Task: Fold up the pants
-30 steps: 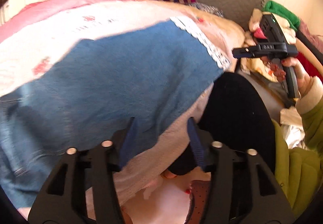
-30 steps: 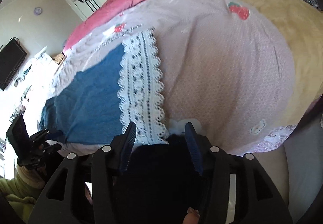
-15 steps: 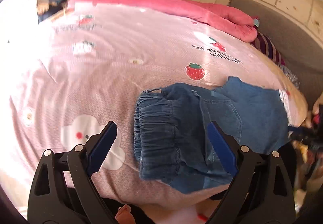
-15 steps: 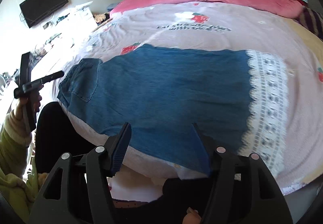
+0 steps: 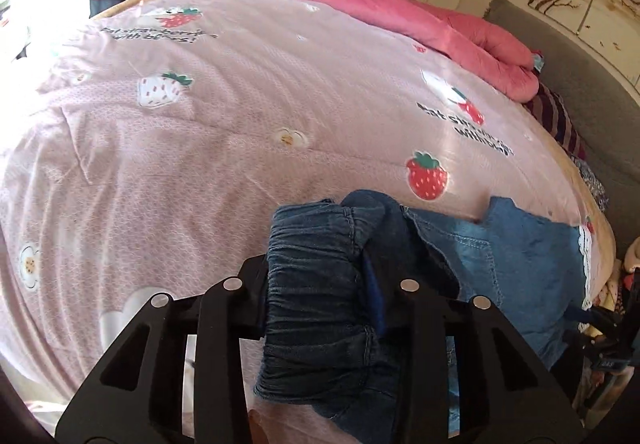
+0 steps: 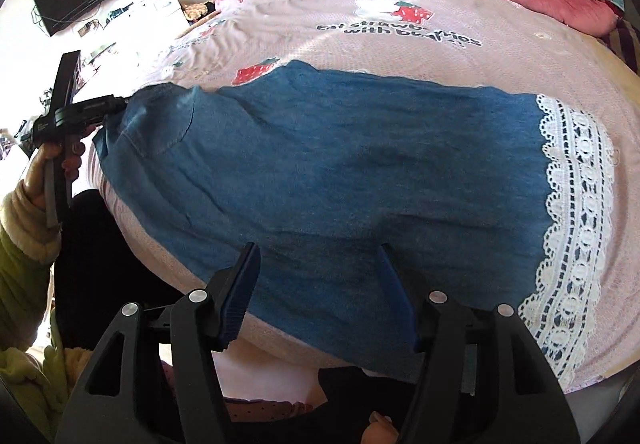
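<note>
One pair of denim pants (image 6: 340, 172) lies flat across the near edge of my strawberry-print bed (image 5: 240, 124). My left tool (image 5: 316, 284) is closing on the elastic waistband (image 5: 316, 308), bunched between its fingers. Right tool (image 6: 320, 288) hovers half-open above the leg, holding nothing. Next I'd guess: grab the leg, then fold.

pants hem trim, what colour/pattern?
White openwork lace trim on the blue denim pants; shows best in the right wrist view.
</note>
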A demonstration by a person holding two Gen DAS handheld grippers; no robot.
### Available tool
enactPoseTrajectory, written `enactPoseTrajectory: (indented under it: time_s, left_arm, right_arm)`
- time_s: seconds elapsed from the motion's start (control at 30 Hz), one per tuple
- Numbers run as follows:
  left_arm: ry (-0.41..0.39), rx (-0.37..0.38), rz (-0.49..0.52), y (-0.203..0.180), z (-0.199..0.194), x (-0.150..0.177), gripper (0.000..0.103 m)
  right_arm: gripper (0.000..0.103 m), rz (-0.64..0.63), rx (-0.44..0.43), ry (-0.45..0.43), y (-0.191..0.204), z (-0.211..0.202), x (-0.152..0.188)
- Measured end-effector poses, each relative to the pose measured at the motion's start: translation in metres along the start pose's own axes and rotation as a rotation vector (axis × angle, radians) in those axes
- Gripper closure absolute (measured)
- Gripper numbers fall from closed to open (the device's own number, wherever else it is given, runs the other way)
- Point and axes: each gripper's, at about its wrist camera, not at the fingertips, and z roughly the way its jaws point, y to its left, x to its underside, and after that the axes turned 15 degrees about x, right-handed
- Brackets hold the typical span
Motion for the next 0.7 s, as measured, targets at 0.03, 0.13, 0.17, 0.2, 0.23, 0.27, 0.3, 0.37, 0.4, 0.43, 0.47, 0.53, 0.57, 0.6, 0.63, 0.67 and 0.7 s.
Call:
enactPoseTrajectory:
  time_s: [0.03,0.13,0.17,0.2,0.23,0.27,0.3,0.37,0.4,0.43,0.47,0.53,0.57,0.6,0.63,0.67,0.7]
  left_arm:
    - [-0.003,0.004,-0.009,0.005,0.002,0.003,0.075]
    - [0.029,0.01,-0.041,0.011,0.012,0.013,0.074]
    - [0.028,0.011,-0.034,0.011,0.011,0.015,0.072]
    - [0.024,0.011,-0.037,0.013,0.01,0.016,0.069]
    - [0.018,0.008,-0.046,0.015,0.008,0.017,0.063]
    - [0.014,0.009,-0.052,0.018,0.007,0.017,0.06]
    - [0.009,0.017,-0.061,0.02,0.005,0.017,0.06]
    - [-0.007,0.021,-0.056,0.017,-0.002,0.017,0.059]
    - [-0.017,0.011,-0.044,0.015,-0.007,0.017,0.058]
    - [-0.028,-0.002,-0.036,0.013,-0.014,0.019,0.055]
    - [-0.039,-0.008,-0.035,0.012,-0.021,0.019,0.054]
    - [-0.068,-0.01,-0.047,0.009,-0.037,0.022,0.051]
    - [-0.078,-0.026,-0.051,0.006,-0.045,0.024,0.049]
    - [-0.09,-0.036,-0.046,0.003,-0.052,0.025,0.049]
    - [-0.112,-0.043,-0.032,-0.004,-0.061,0.026,0.049]
    - [-0.126,-0.045,-0.015,-0.011,-0.067,0.027,0.048]
    - [-0.137,-0.043,0.007,-0.02,-0.073,0.026,0.046]
  right_arm:
    - [0.042,-0.007,0.006,0.002,0.001,0.004,0.002]
    - [0.037,-0.043,0.041,-0.014,0.011,0.006,0.007]
    - [0.036,-0.053,0.049,-0.017,0.014,0.005,0.007]
    - [0.035,-0.067,0.062,-0.018,0.017,0.005,0.009]
    - [0.034,-0.078,0.072,-0.02,0.019,0.005,0.01]
    - [0.034,-0.089,0.082,-0.024,0.021,0.004,0.011]
    - [0.034,-0.089,0.085,-0.024,0.021,0.003,0.012]
    - [0.034,-0.052,0.063,-0.021,0.015,-0.003,0.015]
    - [0.034,-0.018,0.044,-0.022,0.009,-0.01,0.018]
    - [0.034,0.008,0.032,-0.028,0.002,-0.015,0.02]
    - [0.034,0.04,0.019,-0.038,-0.005,-0.021,0.023]
    - [0.03,0.134,-0.019,-0.057,-0.027,-0.036,0.031]
    - [0.03,0.175,-0.027,-0.067,-0.036,-0.042,0.034]
    - [0.03,0.225,-0.028,-0.082,-0.05,-0.049,0.039]
    - [0.03,0.252,-0.022,-0.088,-0.057,-0.053,0.042]
    - [0.03,0.277,-0.007,-0.094,-0.065,-0.056,0.044]
    - [0.03,0.303,0.009,-0.102,-0.073,-0.059,0.047]
